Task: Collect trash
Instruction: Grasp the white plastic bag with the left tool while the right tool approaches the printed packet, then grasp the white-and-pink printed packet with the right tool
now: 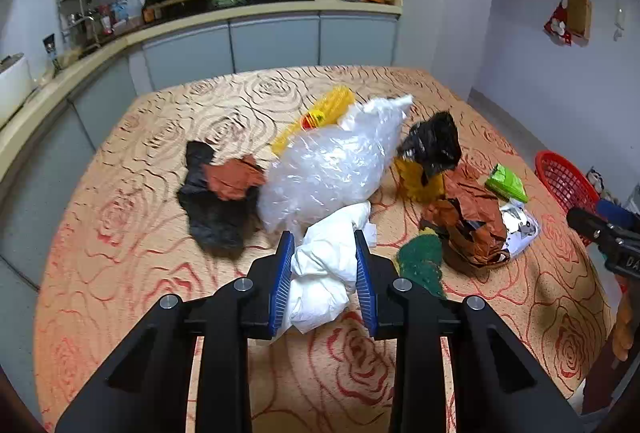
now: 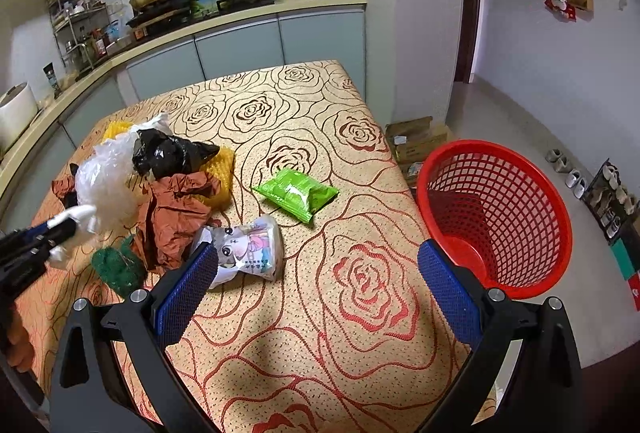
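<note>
Left wrist view: white crumpled paper is clamped in left gripper, left of red basket; right gripper gapes empty. Carry to basket is judged next.

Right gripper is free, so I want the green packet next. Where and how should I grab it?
Judging by its pose, pinch the green packet across its narrow width near the middle seam, coming straight down. It lies flat on the table, apart from the pile, and the right gripper is open.

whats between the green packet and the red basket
Nothing: in the right wrist view only bare rose-patterned tablecloth lies between the green packet and the red basket beside the table.
</note>
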Action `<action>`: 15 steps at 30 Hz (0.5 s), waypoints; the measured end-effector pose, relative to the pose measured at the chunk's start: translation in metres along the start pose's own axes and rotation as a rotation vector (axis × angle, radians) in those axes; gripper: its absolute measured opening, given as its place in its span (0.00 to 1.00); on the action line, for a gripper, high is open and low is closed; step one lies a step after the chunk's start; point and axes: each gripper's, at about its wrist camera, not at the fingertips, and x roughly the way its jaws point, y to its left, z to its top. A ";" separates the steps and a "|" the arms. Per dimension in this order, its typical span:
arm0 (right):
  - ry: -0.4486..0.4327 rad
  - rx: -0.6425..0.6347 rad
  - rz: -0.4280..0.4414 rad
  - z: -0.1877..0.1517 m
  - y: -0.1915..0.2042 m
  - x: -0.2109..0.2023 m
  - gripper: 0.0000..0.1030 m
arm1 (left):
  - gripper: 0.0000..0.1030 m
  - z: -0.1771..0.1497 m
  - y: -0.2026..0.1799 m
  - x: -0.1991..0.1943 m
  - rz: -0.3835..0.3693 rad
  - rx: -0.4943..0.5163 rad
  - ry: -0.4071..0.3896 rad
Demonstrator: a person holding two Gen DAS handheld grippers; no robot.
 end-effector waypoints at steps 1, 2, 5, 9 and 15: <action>0.003 -0.003 0.004 -0.001 0.001 0.001 0.94 | 0.27 0.002 0.002 -0.002 0.008 -0.003 -0.006; 0.007 -0.007 0.009 -0.001 0.003 0.003 0.94 | 0.27 0.003 0.003 -0.005 0.015 -0.007 -0.011; 0.014 -0.023 0.024 -0.001 0.011 0.008 0.94 | 0.27 0.007 0.007 -0.011 0.031 -0.021 -0.032; 0.031 -0.066 0.026 -0.001 0.023 0.021 0.94 | 0.27 0.011 0.013 -0.021 0.041 -0.038 -0.060; 0.071 -0.104 0.038 -0.001 0.039 0.045 0.88 | 0.27 0.016 0.016 -0.032 0.046 -0.031 -0.084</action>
